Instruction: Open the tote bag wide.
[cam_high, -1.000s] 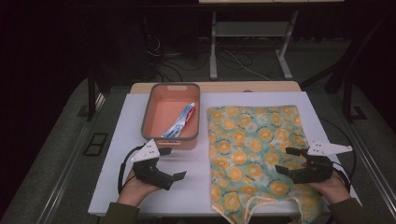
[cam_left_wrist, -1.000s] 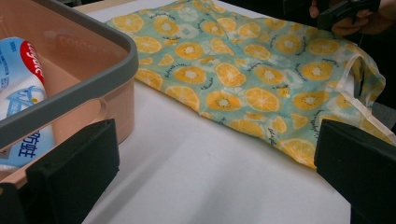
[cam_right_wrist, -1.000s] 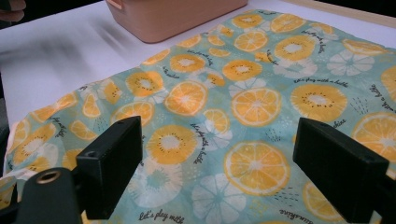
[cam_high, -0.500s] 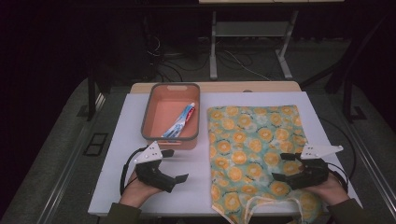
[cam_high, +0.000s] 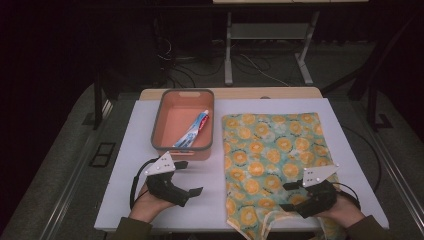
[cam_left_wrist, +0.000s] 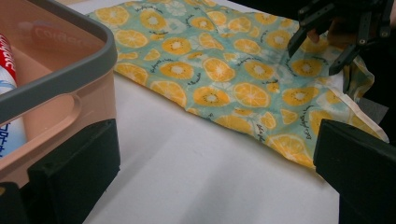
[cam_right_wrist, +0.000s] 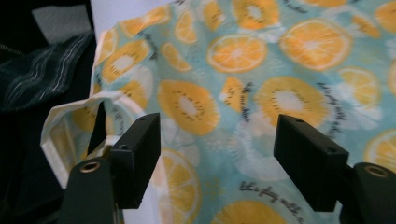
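orange bin (cam_high: 182, 147) with toothpaste (cam_high: 192, 131) beside fruit-print bag (cam_high: 275, 150); both grippers' fingers open.

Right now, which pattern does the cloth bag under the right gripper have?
The cloth bag has orange slices on pale turquoise, clearest in the right gripper view.

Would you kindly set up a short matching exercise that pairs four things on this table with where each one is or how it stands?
Things:
1. toothpaste tube
2. orange-print cloth bag
3. pink bin
4. right tongs

Places or states:
A. spread flat on the table's right half
B. lying inside the bin
C. open, jaws just closing, above the bag's near end
D. standing left of the bag

Pairs: 1-B, 2-A, 3-D, 4-C
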